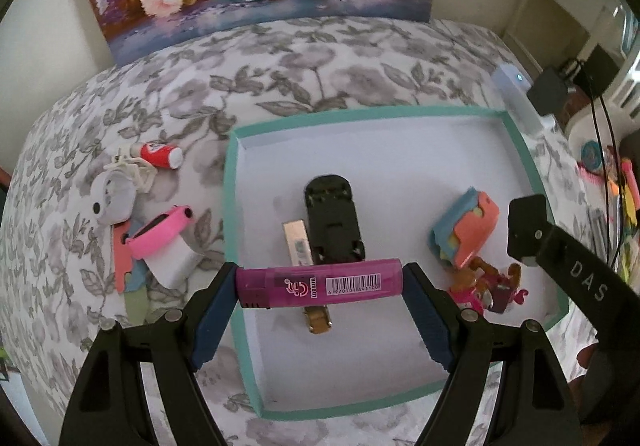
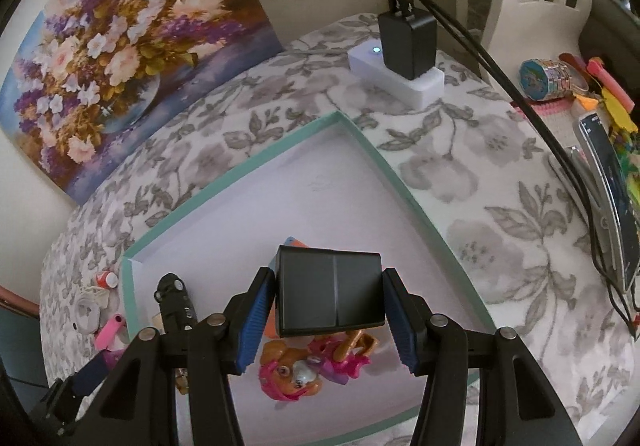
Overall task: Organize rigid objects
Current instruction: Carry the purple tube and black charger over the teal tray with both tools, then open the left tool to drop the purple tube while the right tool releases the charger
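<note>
Rigid objects are being gathered into the teal-rimmed tray (image 1: 230, 205), a shallow white-floored box on the flowered cloth (image 1: 160, 85). It looks like light card, stiff enough to bear small things but likely to slide if bumped.

Next in size is the black box (image 2: 330, 294), held above the tray's near part in the right-wrist view, over a pink toy pup (image 2: 290, 376). Its faces look smooth and hard, so it may slip under a weak squeeze; being blocky, it is best taken across two flat opposite sides. That is how the right gripper (image 2: 330, 304) has it: the blue pads sit part-way apart, clamped on the box's left and right faces.

Inside the tray lie a black toy car (image 1: 332, 221) on its back, a small silver bar (image 1: 298, 242) touching it, and an orange-and-blue toy block (image 1: 466, 230) toward the right wall. All look like light, hard plastic or metal.

Smallest of the carried things is the pink lighter (image 1: 320, 282), a slim, smooth, light cylinder that could roll or twist if pinched off-centre. The left gripper (image 1: 320, 286) stands wide and presses on its two ends, holding it crosswise above the tray's middle, over the car. End-to-end holds are touchy, so a gentle lowering seems wise.

Outside the tray, left of it, sit a pink band (image 1: 160, 232) and a red-and-white tube (image 1: 162, 154), not yet sorted.
</note>
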